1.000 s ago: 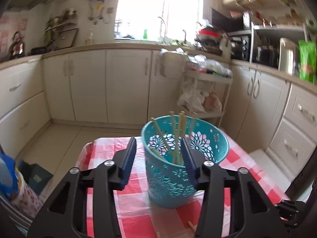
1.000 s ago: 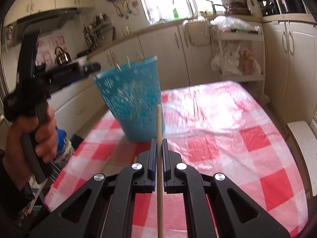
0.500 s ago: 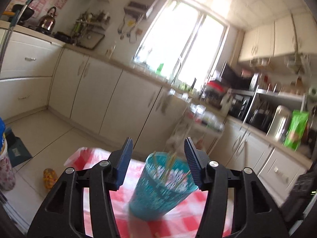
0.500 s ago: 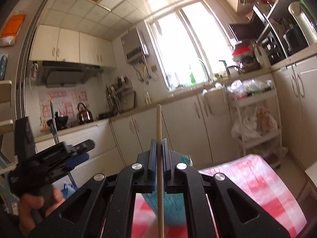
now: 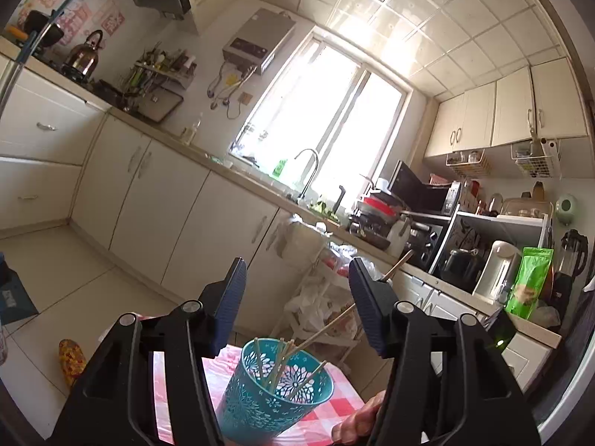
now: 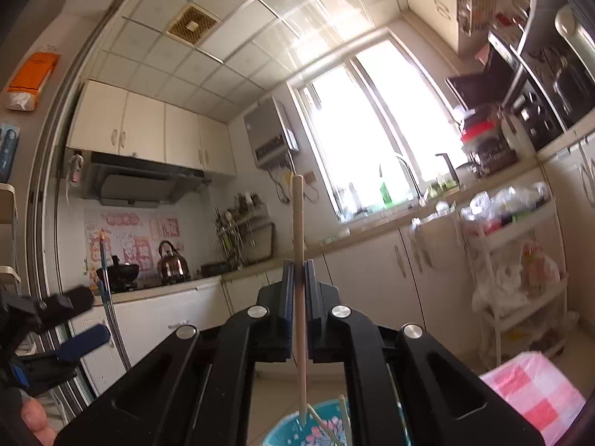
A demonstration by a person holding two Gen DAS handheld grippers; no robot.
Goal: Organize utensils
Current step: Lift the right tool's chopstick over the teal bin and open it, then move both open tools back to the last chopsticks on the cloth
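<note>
Right gripper (image 6: 296,282): jaws clamped on one chopstick (image 6: 298,245), held near upright so its lower tip can drop straight in; the tip sits just over the cup's rim.
Left gripper (image 5: 297,299): jaws apart and just been opening, nothing between them; the cup shows below the gap, not gripped.
Cup (image 5: 260,401): teal, perforated, upright on the checked tablecloth (image 5: 327,414); several chopsticks lean inside, fanned against the rim.
Step, judged: last lowering of the held stick into the cup, then release.
Risk, judged: stick could catch the leaning ones, or tip the light cup, since nothing steadies it.
</note>
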